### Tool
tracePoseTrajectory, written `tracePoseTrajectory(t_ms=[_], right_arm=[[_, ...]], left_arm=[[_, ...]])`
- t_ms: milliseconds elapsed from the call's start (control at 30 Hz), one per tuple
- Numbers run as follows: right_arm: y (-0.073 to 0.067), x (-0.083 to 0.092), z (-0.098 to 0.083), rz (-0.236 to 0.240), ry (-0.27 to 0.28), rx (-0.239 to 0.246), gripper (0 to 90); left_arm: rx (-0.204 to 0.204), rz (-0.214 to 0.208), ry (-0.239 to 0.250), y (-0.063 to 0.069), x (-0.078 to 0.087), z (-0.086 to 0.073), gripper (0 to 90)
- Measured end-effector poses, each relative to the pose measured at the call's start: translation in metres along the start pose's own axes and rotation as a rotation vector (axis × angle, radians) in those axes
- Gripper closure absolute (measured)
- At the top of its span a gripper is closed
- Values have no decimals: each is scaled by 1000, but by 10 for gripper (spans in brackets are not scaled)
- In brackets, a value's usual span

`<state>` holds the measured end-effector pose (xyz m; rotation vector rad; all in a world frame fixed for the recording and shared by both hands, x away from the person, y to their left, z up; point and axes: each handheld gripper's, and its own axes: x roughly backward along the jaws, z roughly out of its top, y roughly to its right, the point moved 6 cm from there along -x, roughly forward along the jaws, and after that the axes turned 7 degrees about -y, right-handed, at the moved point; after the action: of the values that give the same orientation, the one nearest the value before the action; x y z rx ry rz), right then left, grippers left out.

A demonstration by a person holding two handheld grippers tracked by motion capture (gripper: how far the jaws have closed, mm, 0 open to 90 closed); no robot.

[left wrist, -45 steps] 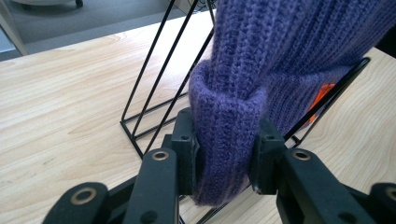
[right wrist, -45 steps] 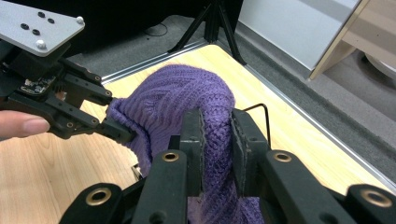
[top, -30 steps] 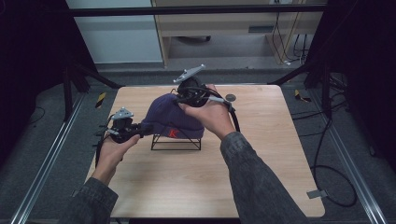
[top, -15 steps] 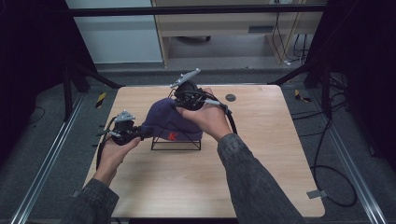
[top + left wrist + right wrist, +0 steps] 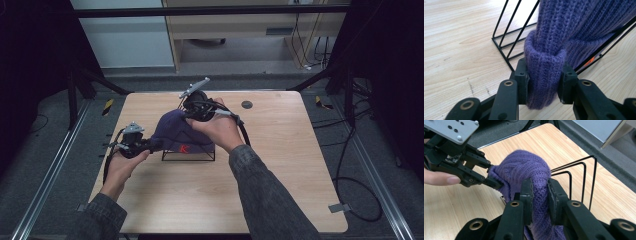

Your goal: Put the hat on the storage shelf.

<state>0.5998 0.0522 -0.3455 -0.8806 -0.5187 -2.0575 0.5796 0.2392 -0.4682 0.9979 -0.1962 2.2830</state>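
On pale wooden counter (image 5: 280,165): black wire rack (image 5: 189,155), purple knitted beanie (image 5: 175,132) draped over it, pinched by left claw (image 5: 544,80) and right claw (image 5: 540,200), both clenched on its ribbed cuff.

A purple rib-knit beanie (image 5: 179,134) is draped over a black wire rack (image 5: 189,155) near the middle of the wooden table. Its folded cuff (image 5: 544,75) is bunched and pinched at two places on the rim, stretching the hat over the rack's upright wire loops (image 5: 579,177). A small red mark (image 5: 184,148) shows on the cuff's near side.
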Motion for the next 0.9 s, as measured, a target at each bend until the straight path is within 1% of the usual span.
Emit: tracePoseTrajectory(t_ms=[100,133,167,200,233,267,333,367,400,467,633,667,733,767,800,833,867,900], right_arm=[[0,-2,0,3,-3,0,758],[0,-3,0,3,-5,-4,758],[-1,-5,-1,9,-8,-5,756],[-2,-5,-1,13,-10,-9,756],[-3,-7,-1,16,-17,-9,755],[-3,-9,-2,13,-28,-5,755],[-4,-10,-2,13,-30,-6,754],[-6,-11,-1,11,-32,-2,753],[-6,-11,-1,11,-32,-2,753],[-6,-14,0,13,-34,-11,752],[-10,-16,2,9,-43,-6,748],[-10,-16,2,9,-42,-5,744],[-10,-17,3,8,-43,-4,738],[-11,-17,5,13,-38,-14,719],[-11,-17,5,13,-38,-14,719],[-12,-18,5,17,-35,-18,690],[-12,-19,5,13,-40,-23,660],[-12,-19,5,13,-40,-23,660]], left_arm=[[-1,4,-1,-1,-1,-1,662],[5,3,-1,-2,-2,-2,662],[20,-5,-1,-4,-4,-4,662],[21,-8,-9,-4,-7,-5,662],[12,-4,-24,-5,-8,-7,661],[12,-2,-24,-5,-9,-7,661],[11,-1,-23,-4,-8,-7,662],[20,-5,-19,-4,-8,-9,661],[20,-5,-19,-4,-8,-9,660],[22,-2,-27,-6,-11,-11,653],[28,1,-19,-7,-8,-15,632],[41,1,-9,-9,-7,-16,626],[43,2,-3,-10,-6,-17,602],[47,11,-1,-10,-6,-20,589],[47,11,-1,-10,-6,-20,576],[54,12,0,-10,-6,-22,552],[36,57,-12,-13,1,-24,525],[36,57,-12,-13,1,-24,486]])
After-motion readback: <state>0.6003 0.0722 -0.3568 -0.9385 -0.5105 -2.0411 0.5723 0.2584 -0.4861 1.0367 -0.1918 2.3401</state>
